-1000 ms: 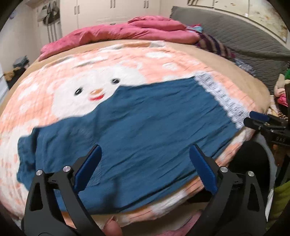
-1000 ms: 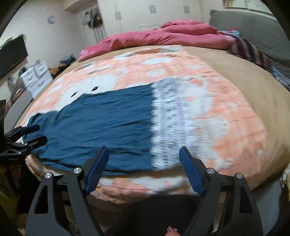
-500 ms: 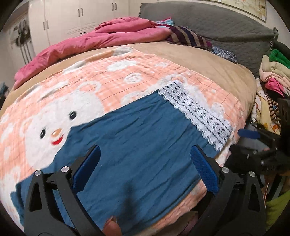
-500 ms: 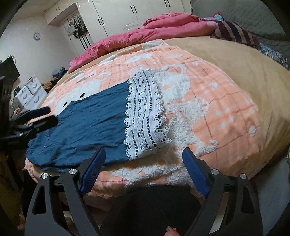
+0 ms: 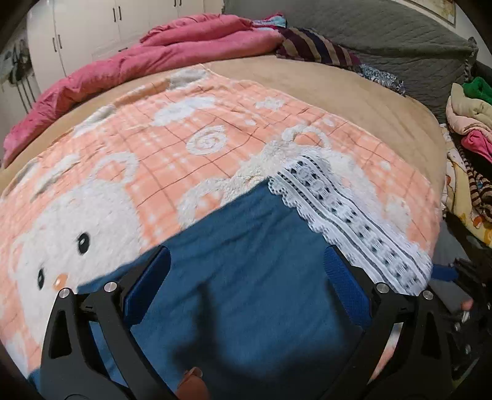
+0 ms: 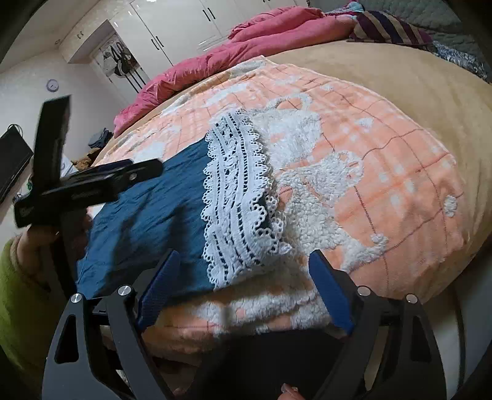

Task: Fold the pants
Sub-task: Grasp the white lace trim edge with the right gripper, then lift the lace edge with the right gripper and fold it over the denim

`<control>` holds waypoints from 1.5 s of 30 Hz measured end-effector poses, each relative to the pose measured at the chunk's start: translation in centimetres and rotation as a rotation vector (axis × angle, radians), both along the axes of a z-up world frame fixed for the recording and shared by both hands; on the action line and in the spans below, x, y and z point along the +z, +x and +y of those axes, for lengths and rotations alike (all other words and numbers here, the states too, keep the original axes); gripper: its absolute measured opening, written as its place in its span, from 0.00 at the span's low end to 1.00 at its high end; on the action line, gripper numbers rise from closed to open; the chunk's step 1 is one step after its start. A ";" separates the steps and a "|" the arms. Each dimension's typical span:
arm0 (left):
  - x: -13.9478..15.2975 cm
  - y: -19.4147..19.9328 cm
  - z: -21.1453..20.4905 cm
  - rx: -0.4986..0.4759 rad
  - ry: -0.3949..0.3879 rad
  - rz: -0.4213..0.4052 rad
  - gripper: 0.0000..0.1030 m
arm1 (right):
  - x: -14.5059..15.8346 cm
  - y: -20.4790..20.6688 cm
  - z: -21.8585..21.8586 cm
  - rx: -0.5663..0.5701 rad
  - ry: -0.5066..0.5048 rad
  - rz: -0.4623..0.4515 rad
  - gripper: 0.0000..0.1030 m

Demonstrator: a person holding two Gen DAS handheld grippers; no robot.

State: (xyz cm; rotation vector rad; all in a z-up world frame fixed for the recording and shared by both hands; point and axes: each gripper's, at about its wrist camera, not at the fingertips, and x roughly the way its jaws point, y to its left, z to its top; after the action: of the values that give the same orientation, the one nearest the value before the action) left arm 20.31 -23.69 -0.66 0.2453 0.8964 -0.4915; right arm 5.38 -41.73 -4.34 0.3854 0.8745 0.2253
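Blue pants (image 5: 246,295) with a white lace hem (image 5: 347,221) lie flat on the peach cartoon blanket (image 5: 190,123) near the bed's front edge. My left gripper (image 5: 246,255) hovers open over the blue cloth, close to the hem, with nothing between its pads. In the right wrist view the pants (image 6: 153,215) run left from the lace hem (image 6: 236,200). My right gripper (image 6: 244,258) is at the hem's near corner; its jaws are closing but stand wide, not pressing on any cloth. The left gripper (image 6: 92,181) shows above the pants there, held by a hand in a green sleeve.
A pink quilt (image 5: 160,52) and a striped pillow (image 5: 313,46) lie at the bed's far side, before a grey headboard (image 5: 399,40). A pile of clothes (image 5: 470,129) is stacked beside the bed. White wardrobes (image 6: 172,27) and a dark screen (image 6: 12,160) stand along the walls.
My left gripper has travelled along the pants toward the lace hem. The right gripper has rolled and come closer to the hem's near corner. Both stayed open.
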 end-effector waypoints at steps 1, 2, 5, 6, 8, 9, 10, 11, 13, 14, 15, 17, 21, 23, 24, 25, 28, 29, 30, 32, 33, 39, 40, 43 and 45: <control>-0.3 0.9 -0.3 -0.003 -0.005 0.016 0.89 | -0.2 0.3 0.0 -0.001 0.005 0.006 0.70; -0.5 1.5 -0.4 -0.007 -0.010 0.022 0.81 | -0.4 0.5 0.0 0.005 0.017 0.014 0.60; -1.1 3.4 -1.2 -0.020 -0.009 0.050 0.73 | -0.6 0.7 0.0 0.010 0.026 0.021 0.46; -1.4 4.0 -1.5 -0.030 -0.012 0.065 0.69 | -0.4 0.6 0.0 0.012 0.030 0.007 0.43; -1.7 4.7 -2.3 -0.059 -0.018 0.075 0.63 | -0.1 0.5 -0.1 0.010 0.034 -0.006 0.41; -1.8 5.1 -2.7 -0.078 -0.020 0.077 0.63 | -0.1 0.6 0.0 0.014 0.036 -0.006 0.41; -2.0 5.6 -3.2 -0.104 -0.024 0.089 0.63 | -0.2 0.7 0.0 0.014 0.036 -0.001 0.41; -2.1 5.9 -3.6 -0.123 -0.026 0.100 0.63 | -0.3 0.9 0.0 0.011 0.042 0.009 0.43; -2.5 6.5 -4.3 -0.155 -0.022 0.112 0.62 | -0.6 1.2 -0.1 0.009 0.057 0.024 0.45; -2.6 6.8 -4.7 -0.180 -0.018 0.118 0.61 | -0.7 1.3 -0.2 0.007 0.067 0.028 0.47; -2.8 7.0 -5.0 -0.201 -0.016 0.119 0.58 | -0.8 1.4 -0.3 0.008 0.079 0.033 0.47; -3.0 7.4 -5.4 -0.251 -0.034 0.149 0.51 | -0.9 1.7 -0.3 0.008 0.081 0.042 0.47; -3.8 8.5 -5.7 -0.300 -0.082 0.229 0.50 | -1.0 2.1 -0.2 0.011 0.089 0.046 0.47; -4.2 9.1 -5.6 -0.306 -0.117 0.264 0.49 | -1.1 2.2 -0.3 0.006 0.099 0.046 0.46; -4.3 9.1 -5.5 -0.309 -0.131 0.275 0.48 | -1.1 2.2 -0.3 0.005 0.098 0.045 0.46; -4.4 9.1 -5.5 -0.312 -0.139 0.286 0.44 | -1.1 2.2 -0.2 0.007 0.097 0.047 0.46; -4.6 9.1 -5.5 -0.321 -0.166 0.309 0.29 | -1.2 2.2 -0.3 0.005 0.110 0.044 0.41; -4.5 8.9 -5.5 -0.322 -0.172 0.311 0.24 | -1.2 2.3 -0.3 0.003 0.111 0.044 0.39; -4.4 8.8 -5.6 -0.322 -0.170 0.300 0.22 | -1.2 2.3 -0.2 0.004 0.110 0.041 0.37; -4.1 8.5 -5.5 -0.320 -0.171 0.276 0.16 | -1.0 2.2 -0.2 -0.003 0.103 0.034 0.31; -3.8 8.3 -5.3 -0.322 -0.182 0.267 0.15 | -0.9 2.1 -0.2 -0.005 0.105 0.025 0.30; -1.4 7.2 -2.1 -0.333 -0.294 0.227 0.13 | 1.2 0.9 0.9 0.039 0.065 -0.083 0.22; -0.7 6.8 -1.2 -0.340 -0.324 0.216 0.13 | 1.8 0.7 1.5 0.055 0.054 -0.109 0.22; 0.7 6.0 1.3 -0.338 -0.367 0.184 0.13 | 3.2 0.2 3.6 0.111 0.051 -0.161 0.22; 1.6 5.3 3.3 -0.323 -0.378 0.161 0.13 | 4.1 0.0 5.5 0.161 0.038 -0.193 0.22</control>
State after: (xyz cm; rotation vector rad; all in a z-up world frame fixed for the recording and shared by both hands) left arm 25.61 -20.37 0.98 0.0021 0.9048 -0.9792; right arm 5.35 -36.22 -0.28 0.3222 0.7126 0.4215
